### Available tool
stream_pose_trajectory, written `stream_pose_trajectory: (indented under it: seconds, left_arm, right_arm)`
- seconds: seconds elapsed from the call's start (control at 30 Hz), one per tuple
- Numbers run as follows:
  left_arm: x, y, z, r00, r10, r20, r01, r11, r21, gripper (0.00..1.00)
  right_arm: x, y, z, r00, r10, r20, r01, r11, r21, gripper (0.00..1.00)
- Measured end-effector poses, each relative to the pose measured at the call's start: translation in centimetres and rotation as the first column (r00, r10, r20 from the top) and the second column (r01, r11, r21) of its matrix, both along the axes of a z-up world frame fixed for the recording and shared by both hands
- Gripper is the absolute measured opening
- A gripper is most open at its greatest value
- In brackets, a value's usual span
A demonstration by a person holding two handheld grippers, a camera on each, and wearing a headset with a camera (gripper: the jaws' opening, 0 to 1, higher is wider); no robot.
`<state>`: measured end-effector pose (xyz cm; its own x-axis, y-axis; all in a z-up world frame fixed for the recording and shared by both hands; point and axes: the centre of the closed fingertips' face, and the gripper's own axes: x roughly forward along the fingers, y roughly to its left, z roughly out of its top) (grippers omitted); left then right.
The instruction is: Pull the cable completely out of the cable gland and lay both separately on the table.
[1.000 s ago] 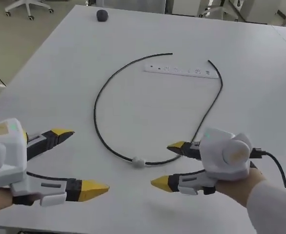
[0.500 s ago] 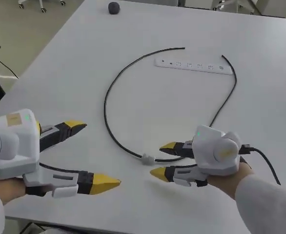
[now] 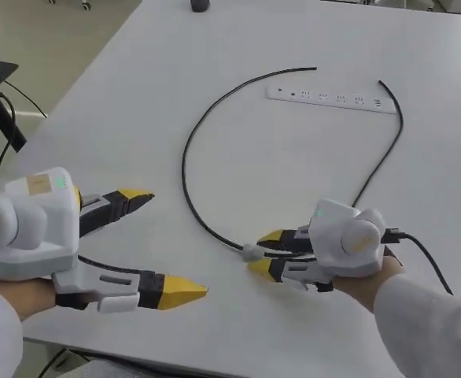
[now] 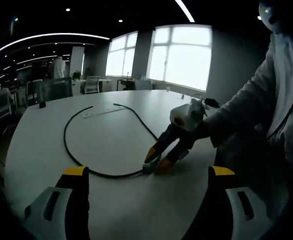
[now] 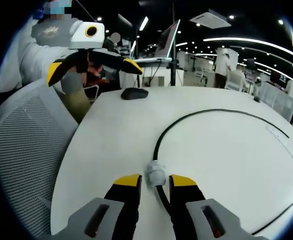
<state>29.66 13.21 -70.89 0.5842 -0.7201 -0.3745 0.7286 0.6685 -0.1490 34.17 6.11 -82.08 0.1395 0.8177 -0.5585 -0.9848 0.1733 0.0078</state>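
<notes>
A long black cable lies in a wide loop on the white table. A small pale cable gland is threaded on it near the front edge. My right gripper has its yellow-tipped jaws narrowed to either side of the gland, with a thin gap still showing, and the cable runs away ahead. My left gripper hovers to the left, jaws wide open and holding nothing. In the left gripper view the gland sits by the right gripper.
A white power strip lies at the far side inside the cable's loop ends. A dark mouse-like object sits at the table's far edge. A mesh chair stands beside the table. The front table edge runs just under both grippers.
My right gripper has slid left to the gland and its jaws have narrowed from wide apart to closely flanking it. The head camera has shifted; the left gripper stays open.
</notes>
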Motion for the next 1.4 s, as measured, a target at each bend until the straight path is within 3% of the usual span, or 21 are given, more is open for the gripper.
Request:
stream_pose_trajectory:
  seconds: [0.23, 0.63, 1.1, 1.3, 1.4]
  left_arm:
    - [0.2, 0.0, 0.1, 1.0, 0.001, -0.002, -0.001, 1.0, -0.007, 0.99]
    - [0.6, -0.4, 0.4, 1.0, -0.024, 0.014, 0.024, 1.0, -0.006, 0.99]
    - [1.2, -2.0, 1.3, 0.995, -0.094, 0.043, 0.095, 0.995, -0.009, 0.99]
    - [1.2, -3.0, 1.6, 0.988, -0.144, 0.063, 0.145, 0.989, -0.004, 0.96]
    - [1.1, -3.5, 1.7, 0.98, -0.182, 0.077, 0.181, 0.983, 0.021, 0.93]
  right_arm:
    - [0.1, 0.0, -0.2, 1.0, 0.023, 0.018, -0.023, 1.0, -0.013, 0.1]
    - [0.1, -0.2, 0.4, 1.0, 0.019, 0.002, -0.019, 1.0, 0.0, 0.08]
    - [-0.6, -1.1, 4.1, 0.999, 0.032, -0.029, -0.031, 0.999, 0.032, 0.08]
    - [-1.1, -1.2, 5.7, 0.999, 0.044, -0.027, -0.043, 0.998, 0.041, 0.08]
    - [-1.6, -1.1, 6.7, 0.998, 0.056, -0.028, -0.054, 0.998, 0.045, 0.08]
